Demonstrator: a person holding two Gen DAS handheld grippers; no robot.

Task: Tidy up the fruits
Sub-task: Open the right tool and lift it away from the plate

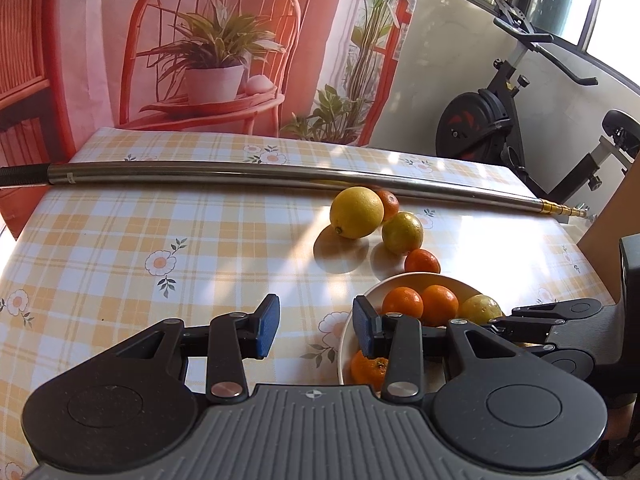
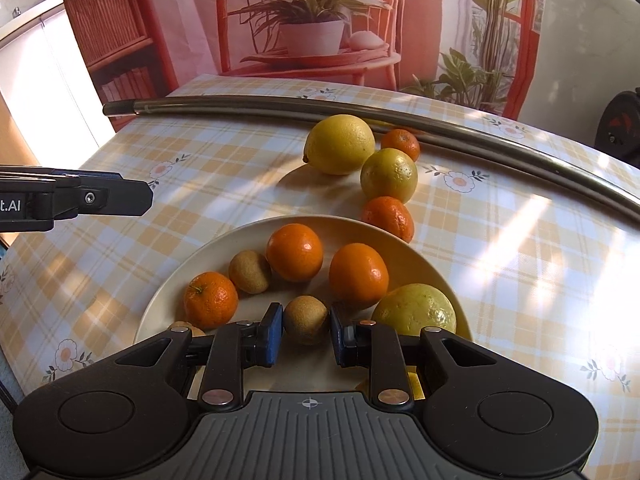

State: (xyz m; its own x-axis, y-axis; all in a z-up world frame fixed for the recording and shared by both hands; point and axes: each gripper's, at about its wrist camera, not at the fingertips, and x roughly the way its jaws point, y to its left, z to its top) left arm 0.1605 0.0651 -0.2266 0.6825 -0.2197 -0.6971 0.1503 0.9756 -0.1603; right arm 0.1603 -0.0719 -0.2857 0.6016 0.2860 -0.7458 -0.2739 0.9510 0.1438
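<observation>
Table under yellow-and-white checked cloth with daisy print, sunlit in patches. Long metal pole across far side. Behind: printed backdrop of red chair and potted plant; exercise bike by window at right. Cream plate holding oranges, kiwis, one yellow-green fruit. Four more fruits just beyond rim, big lemon farthest. Right gripper clamped on kiwi over plate. Left gripper parted, nothing between pads, at plate's left edge. Legible on left gripper's side: "t.AI".
</observation>
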